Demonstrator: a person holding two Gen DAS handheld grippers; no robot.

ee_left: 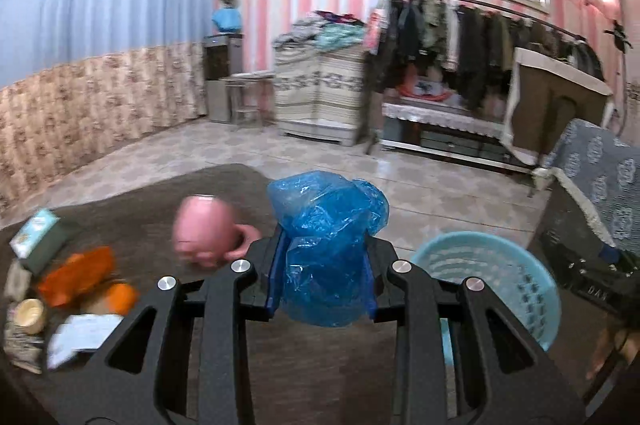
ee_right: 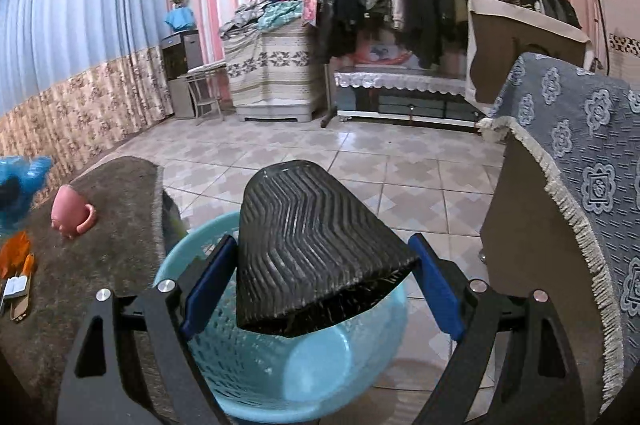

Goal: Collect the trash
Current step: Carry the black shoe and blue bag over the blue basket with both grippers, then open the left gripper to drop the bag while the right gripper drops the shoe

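Left hand-held gripper [ee_left: 323,277] pinching blue bag [ee_left: 326,245]; bin [ee_left: 492,265] sits just right. Right hand-held gripper [ee_right: 320,285] w/ black tray [ee_right: 316,253] directly over it, prob drops first.

Both grippers, left gripper [ee_left: 323,277] and right gripper [ee_right: 320,289], show matte black linkage arms, silver round pivot screws, and flat blue jaw pads.

Basket [ee_right: 280,365] mouth open below; black tray [ee_right: 316,253] seemingly overhangs it.
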